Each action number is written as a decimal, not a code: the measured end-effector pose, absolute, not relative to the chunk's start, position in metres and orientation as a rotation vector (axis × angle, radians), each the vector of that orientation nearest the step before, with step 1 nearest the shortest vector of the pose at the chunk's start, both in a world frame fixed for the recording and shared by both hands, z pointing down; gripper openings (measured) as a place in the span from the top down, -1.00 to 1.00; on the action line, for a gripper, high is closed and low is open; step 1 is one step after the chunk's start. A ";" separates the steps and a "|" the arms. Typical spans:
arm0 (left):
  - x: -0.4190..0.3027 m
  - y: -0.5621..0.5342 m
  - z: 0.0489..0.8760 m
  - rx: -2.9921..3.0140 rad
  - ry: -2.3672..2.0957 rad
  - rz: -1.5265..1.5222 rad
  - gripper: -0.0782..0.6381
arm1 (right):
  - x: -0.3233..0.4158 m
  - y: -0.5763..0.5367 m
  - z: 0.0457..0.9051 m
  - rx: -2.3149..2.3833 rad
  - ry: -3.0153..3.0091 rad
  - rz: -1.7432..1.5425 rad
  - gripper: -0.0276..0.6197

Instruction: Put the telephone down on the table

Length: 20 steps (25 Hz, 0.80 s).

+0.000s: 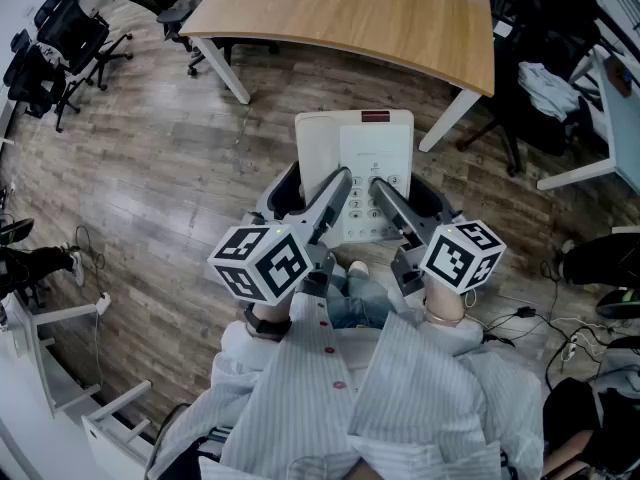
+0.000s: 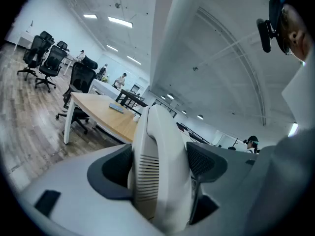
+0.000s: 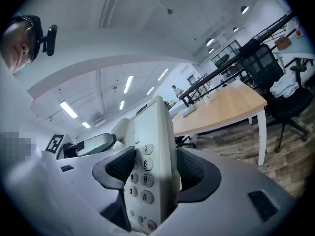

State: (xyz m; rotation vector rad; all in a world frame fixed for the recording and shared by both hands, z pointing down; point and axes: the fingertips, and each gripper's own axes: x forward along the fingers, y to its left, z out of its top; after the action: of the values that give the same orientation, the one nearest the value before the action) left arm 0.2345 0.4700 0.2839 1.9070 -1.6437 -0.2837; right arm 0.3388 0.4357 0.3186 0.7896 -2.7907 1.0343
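The telephone (image 1: 355, 158) hangs short of the worktop (image 1: 400, 18), left tool (image 1: 338, 186) clenched on its handset side, right tool (image 1: 384, 194) on its keypad edge (both wide); one loosening early would likely tip and drop it.

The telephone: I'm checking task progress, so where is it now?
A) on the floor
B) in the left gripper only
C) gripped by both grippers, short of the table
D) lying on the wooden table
C: the left gripper and right gripper each clamp a side of the telephone, which hangs above the floor before the wooden table.
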 end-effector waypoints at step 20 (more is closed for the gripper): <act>0.233 0.499 0.281 1.866 -1.749 -0.327 -0.19 | 0.332 0.455 0.315 0.651 -2.829 0.995 0.07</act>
State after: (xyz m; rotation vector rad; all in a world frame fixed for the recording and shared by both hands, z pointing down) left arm 0.2331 0.4991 0.2805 1.8657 -1.7493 -0.3266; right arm 0.3318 0.4551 0.3147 0.6515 -2.8292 0.9948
